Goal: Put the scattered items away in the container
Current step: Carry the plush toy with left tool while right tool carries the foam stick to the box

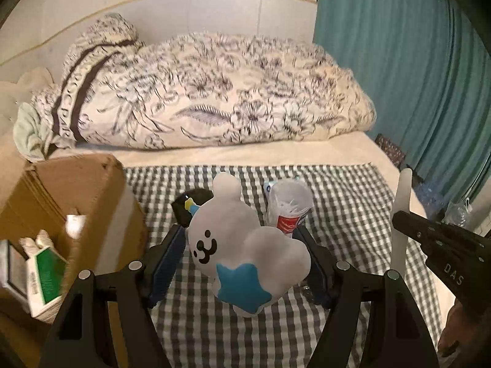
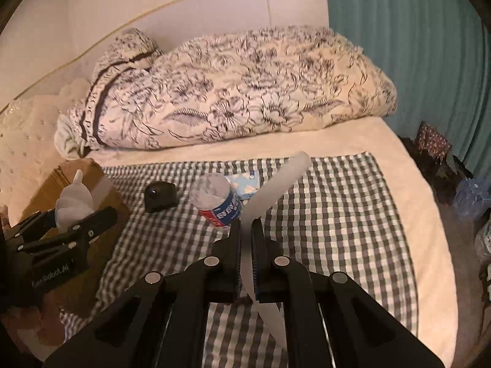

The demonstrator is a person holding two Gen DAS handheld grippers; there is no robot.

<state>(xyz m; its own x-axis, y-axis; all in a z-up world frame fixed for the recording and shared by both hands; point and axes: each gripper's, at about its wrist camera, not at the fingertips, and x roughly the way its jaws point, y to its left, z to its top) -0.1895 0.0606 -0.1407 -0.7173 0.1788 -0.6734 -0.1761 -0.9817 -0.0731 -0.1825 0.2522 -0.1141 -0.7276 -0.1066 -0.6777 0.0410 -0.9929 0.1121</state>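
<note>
The left tool (image 1: 242, 245) pinches a grey-white plush seal (image 1: 245, 245), the right tool (image 2: 246, 239) a flat white plastic strip (image 2: 276, 190), both lifted, apparently bound for the brown cardboard box (image 1: 76, 190) left of them.

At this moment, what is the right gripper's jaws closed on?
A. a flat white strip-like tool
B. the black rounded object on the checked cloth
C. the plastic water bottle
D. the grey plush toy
A: in the right wrist view the right gripper has its jaws pressed on the flat white strip, while the plush toy sits in the left gripper.
</note>
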